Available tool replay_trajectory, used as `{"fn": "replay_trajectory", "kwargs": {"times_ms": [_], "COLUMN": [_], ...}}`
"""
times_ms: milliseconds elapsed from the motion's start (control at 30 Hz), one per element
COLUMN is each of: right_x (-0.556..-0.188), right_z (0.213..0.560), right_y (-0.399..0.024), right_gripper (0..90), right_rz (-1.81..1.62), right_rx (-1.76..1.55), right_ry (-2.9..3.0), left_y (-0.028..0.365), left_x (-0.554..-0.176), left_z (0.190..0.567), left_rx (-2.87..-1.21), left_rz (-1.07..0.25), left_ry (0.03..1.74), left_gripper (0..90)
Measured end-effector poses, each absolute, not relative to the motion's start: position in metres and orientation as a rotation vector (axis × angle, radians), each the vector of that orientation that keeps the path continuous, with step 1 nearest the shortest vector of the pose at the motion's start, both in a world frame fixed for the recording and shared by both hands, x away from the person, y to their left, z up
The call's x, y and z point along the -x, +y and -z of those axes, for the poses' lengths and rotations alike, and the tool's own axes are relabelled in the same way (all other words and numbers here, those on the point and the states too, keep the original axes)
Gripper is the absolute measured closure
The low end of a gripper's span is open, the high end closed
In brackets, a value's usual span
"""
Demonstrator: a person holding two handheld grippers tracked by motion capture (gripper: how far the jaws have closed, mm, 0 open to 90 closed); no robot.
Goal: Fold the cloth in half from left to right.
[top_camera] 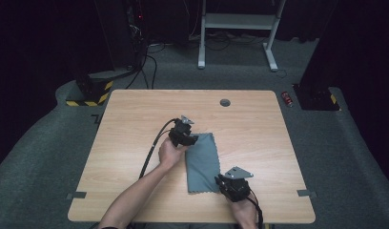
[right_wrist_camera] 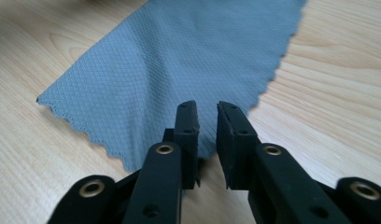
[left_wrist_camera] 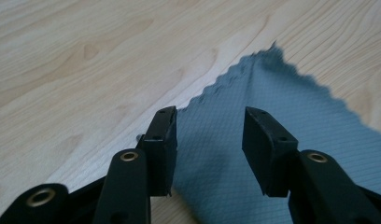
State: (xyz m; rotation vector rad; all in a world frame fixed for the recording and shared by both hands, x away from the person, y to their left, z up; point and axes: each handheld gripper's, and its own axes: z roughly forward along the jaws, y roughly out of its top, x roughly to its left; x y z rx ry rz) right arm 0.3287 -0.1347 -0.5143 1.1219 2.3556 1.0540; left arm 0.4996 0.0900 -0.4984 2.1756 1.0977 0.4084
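grey cloth point(top_camera: 202, 162) lies flat between both grippers.

Right gripper point(right_wrist_camera: 207, 116), black, two jaws rising from the near edge, parted by a narrow gap, nothing pinched between; grey textured cloth with scalloped edges point(right_wrist_camera: 179, 60) lying flat beyond and beneath the tips; light wooden table point(right_wrist_camera: 333, 93) on both sides.

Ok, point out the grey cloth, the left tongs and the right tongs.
grey cloth point(top_camera: 202, 160), high view, middle of the fabric.
left tongs point(left_wrist_camera: 209, 140), left gripper view, gap between tips.
right tongs point(right_wrist_camera: 207, 126), right gripper view, gap between tips.
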Motion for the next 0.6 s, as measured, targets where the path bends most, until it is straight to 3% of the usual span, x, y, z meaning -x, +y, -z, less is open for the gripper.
{"fn": "replay_trajectory", "kwargs": {"times_ms": [600], "right_x": [-0.357], "right_z": [0.515], "right_y": [-0.125], "right_gripper": [72.6], "right_rz": [-0.917], "right_rx": [-1.055], "right_ry": [2.402], "left_y": [0.109], "left_x": [-0.505], "left_z": [0.508], "left_rx": [-2.216], "left_rz": [-0.567], "left_ry": [1.192], "left_gripper": [59.9]}}
